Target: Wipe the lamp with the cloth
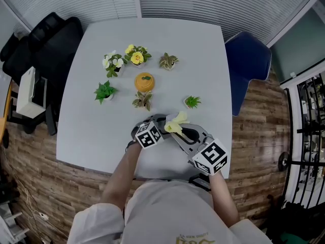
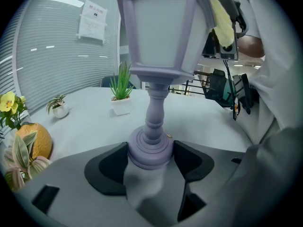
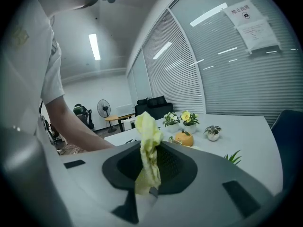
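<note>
Lamp [image 2: 158, 56] base sits clamped in your left gripper [image 2: 149, 167]; your right gripper [image 3: 149, 176] pinches the yellow cloth [image 3: 148, 143] at the lamp's top. Push hard there and it could twist loose.

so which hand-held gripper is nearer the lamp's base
Left. The left hand-held gripper is shut on the lamp at its base; the right hand-held gripper, shut on the yellow cloth, is up beside the lamp's shade.

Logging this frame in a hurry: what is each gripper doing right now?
Left gripper: shut on the lamp, at its base.
Right gripper: shut on the yellow cloth.
</note>
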Demonstrator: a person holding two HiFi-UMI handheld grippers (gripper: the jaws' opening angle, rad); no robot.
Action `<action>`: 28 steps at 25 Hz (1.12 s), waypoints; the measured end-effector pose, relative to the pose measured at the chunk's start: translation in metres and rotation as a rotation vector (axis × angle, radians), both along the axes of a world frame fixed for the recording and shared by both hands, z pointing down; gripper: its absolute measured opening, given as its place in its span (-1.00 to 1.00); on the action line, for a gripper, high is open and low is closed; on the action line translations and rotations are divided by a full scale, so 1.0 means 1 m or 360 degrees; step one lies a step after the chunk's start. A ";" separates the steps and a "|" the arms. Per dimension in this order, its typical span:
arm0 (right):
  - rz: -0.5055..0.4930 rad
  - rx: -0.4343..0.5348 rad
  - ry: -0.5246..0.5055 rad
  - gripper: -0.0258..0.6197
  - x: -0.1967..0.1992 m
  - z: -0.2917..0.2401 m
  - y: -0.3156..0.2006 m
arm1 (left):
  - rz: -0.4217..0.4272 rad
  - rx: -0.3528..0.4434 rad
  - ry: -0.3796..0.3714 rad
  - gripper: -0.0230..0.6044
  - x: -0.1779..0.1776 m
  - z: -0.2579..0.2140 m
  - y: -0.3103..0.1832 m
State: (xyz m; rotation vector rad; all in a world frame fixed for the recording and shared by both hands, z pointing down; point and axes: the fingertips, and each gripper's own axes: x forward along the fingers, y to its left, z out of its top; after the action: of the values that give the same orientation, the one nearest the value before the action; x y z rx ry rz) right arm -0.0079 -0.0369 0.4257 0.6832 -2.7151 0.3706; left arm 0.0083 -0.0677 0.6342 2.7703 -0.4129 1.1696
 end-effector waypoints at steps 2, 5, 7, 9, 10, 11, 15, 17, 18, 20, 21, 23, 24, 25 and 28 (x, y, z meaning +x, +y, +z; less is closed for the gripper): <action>0.0013 -0.0016 -0.0021 -0.71 0.001 0.000 0.000 | -0.0001 -0.0001 -0.0002 0.05 0.000 0.000 0.000; 0.0034 -0.0046 -0.0062 -0.71 0.004 0.000 0.000 | 0.0001 0.0001 -0.0001 0.05 0.000 0.001 0.001; 0.0048 -0.0074 -0.0090 -0.71 0.007 0.000 -0.001 | 0.0002 0.0000 -0.0001 0.05 0.000 0.001 0.000; 0.0058 -0.0095 -0.0107 -0.71 0.009 -0.001 -0.002 | 0.0001 -0.0001 -0.0002 0.05 0.000 0.000 0.000; 0.0063 -0.0102 -0.0113 -0.71 0.010 -0.001 -0.001 | 0.0000 0.0000 -0.0002 0.05 0.000 0.000 0.000; 0.0068 -0.0109 -0.0120 -0.71 0.011 -0.001 -0.001 | 0.0000 0.0002 -0.0002 0.05 0.000 0.000 0.000; 0.0083 -0.0127 -0.0133 -0.71 0.015 0.002 0.000 | 0.0002 -0.0001 -0.0001 0.05 0.000 0.001 0.000; 0.0095 -0.0134 -0.0136 -0.71 0.019 0.003 -0.001 | 0.0002 -0.0005 -0.0003 0.05 0.000 0.001 0.000; 0.0104 -0.0137 -0.0140 -0.71 0.022 0.003 -0.002 | 0.0002 -0.0007 -0.0004 0.05 0.000 0.001 0.000; 0.0128 -0.0145 -0.0150 -0.71 0.026 0.003 -0.003 | 0.0001 -0.0007 -0.0005 0.05 0.000 0.001 0.000; 0.0140 -0.0152 -0.0156 -0.71 0.029 0.004 -0.004 | 0.0001 -0.0007 -0.0005 0.05 0.000 0.002 0.000; 0.0164 -0.0170 -0.0170 -0.71 0.033 0.005 -0.005 | 0.0001 -0.0007 -0.0006 0.05 0.000 0.002 0.000; 0.0174 -0.0177 -0.0176 -0.71 0.035 0.006 -0.006 | 0.0002 -0.0007 -0.0006 0.05 0.000 0.002 0.000; 0.0184 -0.0182 -0.0182 -0.71 0.037 0.006 -0.006 | 0.0002 -0.0007 -0.0006 0.05 0.000 0.002 0.000; 0.0212 -0.0198 -0.0207 -0.71 0.041 0.007 -0.008 | 0.0002 -0.0008 -0.0009 0.05 0.000 0.002 0.000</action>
State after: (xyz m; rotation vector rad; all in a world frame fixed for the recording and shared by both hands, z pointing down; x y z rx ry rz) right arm 0.0326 -0.0452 0.4325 0.8339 -2.7454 0.6311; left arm 0.0082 -0.0672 0.6365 2.7643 -0.4082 1.1771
